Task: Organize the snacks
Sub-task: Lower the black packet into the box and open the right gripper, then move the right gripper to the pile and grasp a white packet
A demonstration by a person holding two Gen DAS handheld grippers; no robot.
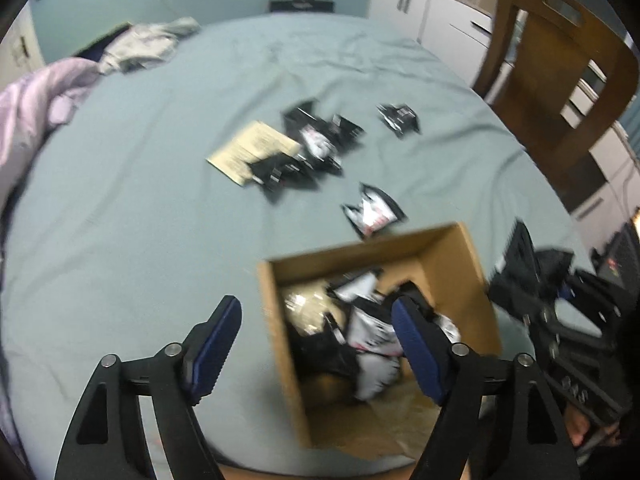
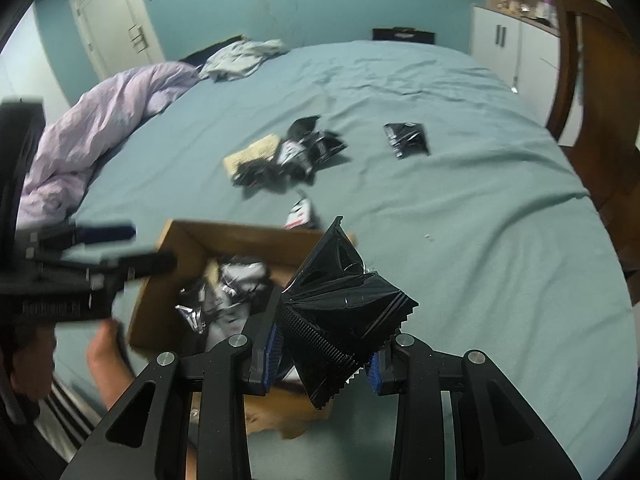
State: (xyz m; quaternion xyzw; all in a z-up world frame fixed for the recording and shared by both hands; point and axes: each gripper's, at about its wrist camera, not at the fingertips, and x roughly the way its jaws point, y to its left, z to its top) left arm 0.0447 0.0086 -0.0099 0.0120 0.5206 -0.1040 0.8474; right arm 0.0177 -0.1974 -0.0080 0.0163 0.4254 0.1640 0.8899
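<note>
Fingers (image 2: 276, 340) pinch black packet (image 2: 340, 320) above box (image 2: 176, 240).

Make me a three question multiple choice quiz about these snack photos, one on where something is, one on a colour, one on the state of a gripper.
1. Where does the cardboard box sit?
A. on the bed
B. on the chair
C. on the cabinet

2. What colour is the bed sheet?
A. red
B. grey-blue
C. yellow

3. What is the right hand-held gripper doing?
A. gaping open, nothing in it
B. shut on a black snack packet
C. shut on a spoon

Answers:
1 A: the box rests on the sheet, with loose packets lying beyond it.
2 B: the sheet looks grey-blue in both views.
3 B: the black snack packet is pinched between its fingers, near the box, while the left hand-held gripper is open.
</note>
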